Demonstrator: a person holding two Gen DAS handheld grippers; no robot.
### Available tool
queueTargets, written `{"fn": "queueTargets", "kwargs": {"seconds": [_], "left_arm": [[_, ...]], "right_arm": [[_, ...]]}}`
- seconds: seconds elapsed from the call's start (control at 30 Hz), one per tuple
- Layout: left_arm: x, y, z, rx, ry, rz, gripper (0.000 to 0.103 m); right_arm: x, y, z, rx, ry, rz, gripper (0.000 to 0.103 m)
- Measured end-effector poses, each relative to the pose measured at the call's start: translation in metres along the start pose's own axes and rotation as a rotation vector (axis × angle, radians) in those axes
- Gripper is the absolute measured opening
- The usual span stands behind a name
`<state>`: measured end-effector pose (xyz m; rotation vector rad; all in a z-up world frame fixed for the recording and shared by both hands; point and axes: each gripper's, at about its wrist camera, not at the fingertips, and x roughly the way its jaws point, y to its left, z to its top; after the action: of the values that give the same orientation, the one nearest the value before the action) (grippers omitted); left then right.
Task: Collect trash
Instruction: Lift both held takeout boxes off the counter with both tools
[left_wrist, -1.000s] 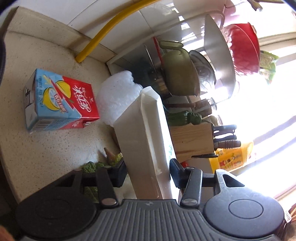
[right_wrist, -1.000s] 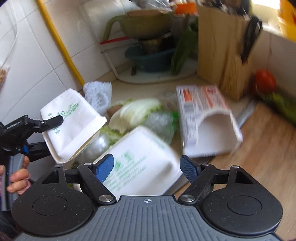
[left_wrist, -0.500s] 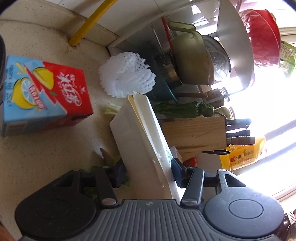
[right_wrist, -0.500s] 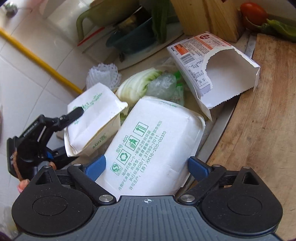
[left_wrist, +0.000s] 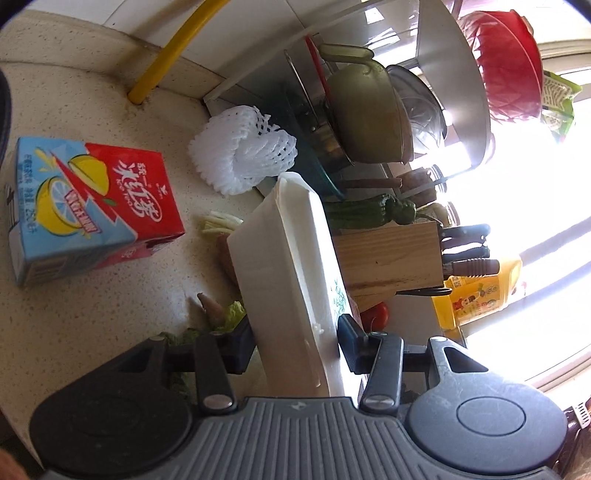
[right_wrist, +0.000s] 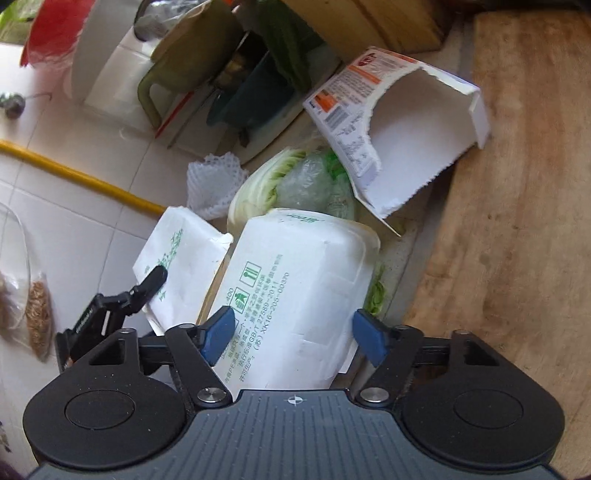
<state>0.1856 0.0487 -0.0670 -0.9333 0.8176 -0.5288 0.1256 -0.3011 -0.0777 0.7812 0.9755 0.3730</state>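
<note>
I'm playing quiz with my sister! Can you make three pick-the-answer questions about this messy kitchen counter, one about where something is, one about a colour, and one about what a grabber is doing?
1. Where is the drink carton?
A. lying on the counter
B. in the knife block
C. inside the red bowl

2. What colour is the pipe along the wall?
A. blue
B. yellow
C. black

3. What is the left gripper doing?
A. hanging open over nothing
B. squeezing a tomato
C. gripping a white foam box

Answers:
1. A, it lies on its side on the speckled counter.
2. B, it is yellow in both views.
3. C, the foam box sits clamped between its fingers.
</note>
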Motion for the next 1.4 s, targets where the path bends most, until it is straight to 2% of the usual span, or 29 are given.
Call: {"fn": "queueTargets", "kwargs": {"seconds": [0.07, 0.2, 0.23, 0.3, 0.33, 0.37, 0.43, 0.53, 0.57, 0.63, 0.7, 0.77, 0.83, 0.9, 0.93, 0.97, 1.0, 1.03, 1.07, 1.1, 1.17, 1.23, 1.27, 1.3, 1.4], "left_arm": [[0.004, -0.001, 0.002, 0.010, 0.001, 0.009, 0.047], [0.010, 0.004, 0.008, -0.003, 0.010, 0.043, 0.049], [0.008, 0.004, 0.008, -0.003, 0.015, 0.041, 0.049], [-0.004, -0.005, 0.006, 0.043, 0.001, 0.020, 0.047], [-0.013, -0.010, 0.004, 0.082, -0.011, 0.008, 0.047], [-0.021, -0.015, 0.003, 0.111, -0.014, -0.002, 0.047], [-0.031, -0.018, 0.002, 0.136, -0.005, -0.002, 0.047], [-0.034, -0.010, -0.001, 0.081, -0.008, -0.019, 0.046], [-0.036, -0.009, -0.002, 0.078, -0.015, -0.036, 0.046], [-0.041, -0.008, -0.003, 0.083, -0.036, -0.019, 0.046], [-0.038, -0.002, -0.003, 0.070, -0.011, -0.022, 0.046], [-0.033, 0.003, -0.005, 0.051, -0.002, -0.008, 0.046], [-0.030, 0.006, -0.005, 0.042, -0.011, -0.005, 0.047], [-0.029, 0.006, -0.005, 0.041, -0.011, 0.000, 0.047], [-0.027, 0.007, -0.004, 0.043, -0.008, 0.013, 0.047], [-0.028, 0.008, -0.004, 0.038, -0.013, 0.027, 0.048], [-0.030, 0.011, -0.003, 0.028, -0.018, 0.035, 0.048], [-0.031, 0.015, -0.003, 0.018, -0.017, 0.035, 0.048], [-0.032, 0.017, -0.002, 0.004, -0.012, 0.040, 0.048], [-0.033, 0.019, -0.002, -0.004, -0.007, 0.043, 0.049], [-0.034, 0.017, -0.001, 0.016, -0.003, 0.069, 0.049], [-0.032, 0.013, -0.002, 0.050, 0.009, 0.099, 0.049], [-0.031, 0.011, -0.003, 0.061, 0.015, 0.106, 0.050], [-0.030, 0.010, -0.004, 0.065, 0.015, 0.106, 0.050], [-0.027, 0.009, -0.003, 0.072, 0.023, 0.114, 0.052]], "right_arm": [[0.007, 0.010, 0.001, -0.050, 0.003, 0.006, 0.101], [0.018, 0.025, -0.005, -0.110, -0.025, -0.056, 0.103], [0.017, 0.030, -0.008, -0.142, -0.033, -0.080, 0.100], [0.002, 0.044, -0.013, -0.216, -0.066, -0.104, 0.084], [-0.011, 0.051, -0.015, -0.270, -0.094, -0.108, 0.065], [-0.021, 0.056, -0.014, -0.300, -0.106, -0.089, 0.059], [-0.033, 0.057, -0.008, -0.293, -0.104, -0.041, 0.054], [-0.031, 0.056, -0.008, -0.254, -0.100, -0.015, 0.052], [-0.031, 0.061, -0.010, -0.269, -0.108, -0.006, 0.047], [-0.032, 0.070, -0.014, -0.310, -0.121, 0.023, 0.045], [-0.024, 0.069, -0.012, -0.321, -0.113, -0.003, 0.053], [-0.006, 0.061, -0.005, -0.279, -0.091, -0.032, 0.078], [0.011, 0.049, 0.000, -0.215, -0.079, -0.026, 0.082], [0.017, 0.033, 0.007, -0.132, -0.073, 0.009, 0.082], [0.016, 0.022, 0.010, -0.060, -0.070, 0.031, 0.074], [0.009, 0.010, 0.012, 0.017, -0.074, 0.063, 0.057], [-0.002, 0.005, 0.013, 0.040, -0.083, 0.096, 0.051], [-0.012, 0.007, 0.013, 0.012, -0.091, 0.124, 0.048], [-0.019, 0.014, 0.012, -0.041, -0.095, 0.117, 0.045], [-0.022, 0.022, 0.009, -0.099, -0.085, 0.099, 0.045], [-0.017, 0.026, 0.003, -0.180, -0.058, 0.080, 0.054], [-0.006, 0.016, 0.000, -0.164, -0.033, -0.004, 0.063], [-0.003, 0.007, 0.000, -0.127, -0.025, -0.001, 0.068], [-0.003, -0.003, -0.001, -0.069, -0.010, 0.035, 0.067], [-0.004, -0.006, -0.002, -0.062, -0.010, 0.079, 0.070]]}}
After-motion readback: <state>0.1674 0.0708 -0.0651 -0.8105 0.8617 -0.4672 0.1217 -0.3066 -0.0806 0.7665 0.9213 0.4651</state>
